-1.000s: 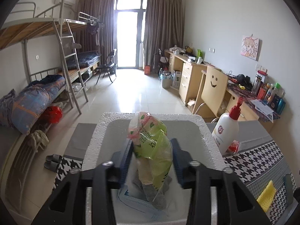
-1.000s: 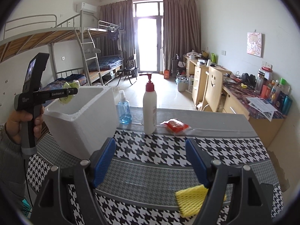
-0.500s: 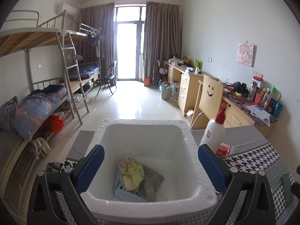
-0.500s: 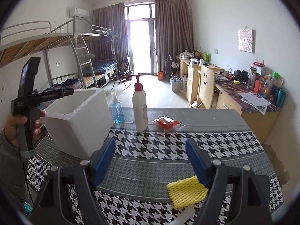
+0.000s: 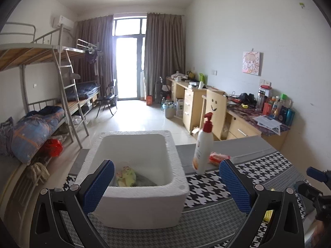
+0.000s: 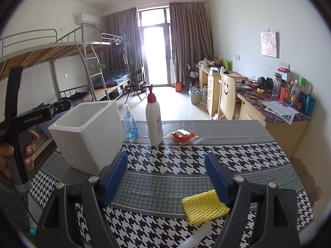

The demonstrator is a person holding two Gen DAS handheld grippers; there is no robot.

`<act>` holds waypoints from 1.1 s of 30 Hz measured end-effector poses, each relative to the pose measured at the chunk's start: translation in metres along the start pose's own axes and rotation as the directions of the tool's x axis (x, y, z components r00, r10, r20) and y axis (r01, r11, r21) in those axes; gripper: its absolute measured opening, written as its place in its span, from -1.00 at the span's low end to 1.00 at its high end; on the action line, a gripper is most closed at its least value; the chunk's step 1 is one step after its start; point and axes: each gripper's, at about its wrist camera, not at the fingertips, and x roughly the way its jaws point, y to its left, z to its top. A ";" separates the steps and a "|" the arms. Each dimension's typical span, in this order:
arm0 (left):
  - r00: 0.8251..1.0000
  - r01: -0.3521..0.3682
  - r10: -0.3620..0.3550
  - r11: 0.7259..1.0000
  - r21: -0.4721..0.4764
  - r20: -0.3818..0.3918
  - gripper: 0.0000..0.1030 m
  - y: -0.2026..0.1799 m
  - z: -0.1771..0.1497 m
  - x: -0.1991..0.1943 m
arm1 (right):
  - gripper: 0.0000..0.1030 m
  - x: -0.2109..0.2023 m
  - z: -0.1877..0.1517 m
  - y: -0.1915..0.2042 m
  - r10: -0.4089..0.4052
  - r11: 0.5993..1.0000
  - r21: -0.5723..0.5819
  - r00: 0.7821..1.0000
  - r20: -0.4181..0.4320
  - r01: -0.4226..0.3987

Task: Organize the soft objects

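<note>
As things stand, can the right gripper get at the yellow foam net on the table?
Probably yes: the right gripper stands open, and the yellow foam net lies just below its right-side finger with only bare tablecloth around it.

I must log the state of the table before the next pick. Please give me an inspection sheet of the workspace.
Surface: table with houndstooth cloth.
Job's things: white foam box holds a green-yellow packet on grey cloth; yellow foam net lies on the cloth, by the right claw's right finger.
Clutter: red-capped pump bottle, blue spray bottle, red packet.
Grippers: left claw open, just opened, nothing between its fingers, in front of the box; right claw open, holding nothing.
Cables: nothing seen on the table.
Surroundings: bunk beds, desks, chair, curtains.
</note>
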 end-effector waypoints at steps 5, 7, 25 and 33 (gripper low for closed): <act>0.999 0.033 -0.033 0.999 0.008 0.003 0.98 -0.014 -0.008 -0.006 | 0.56 -0.008 -0.003 -0.002 -0.008 1.000 0.003 1.000 0.012 0.008; 0.999 0.040 -0.040 0.999 0.018 0.006 0.98 -0.020 -0.010 -0.009 | 0.56 -0.011 -0.004 -0.003 -0.010 1.000 0.008 1.000 0.016 0.010; 0.980 0.201 -0.200 0.977 0.068 -0.021 0.98 -0.078 -0.040 -0.009 | 0.56 -0.036 -0.023 -0.026 -0.109 0.993 0.055 0.993 0.042 0.106; 0.966 0.257 -0.253 0.964 0.076 -0.050 0.98 -0.106 -0.055 -0.007 | 0.56 -0.047 -0.034 -0.040 -0.143 0.987 0.073 0.989 0.039 0.140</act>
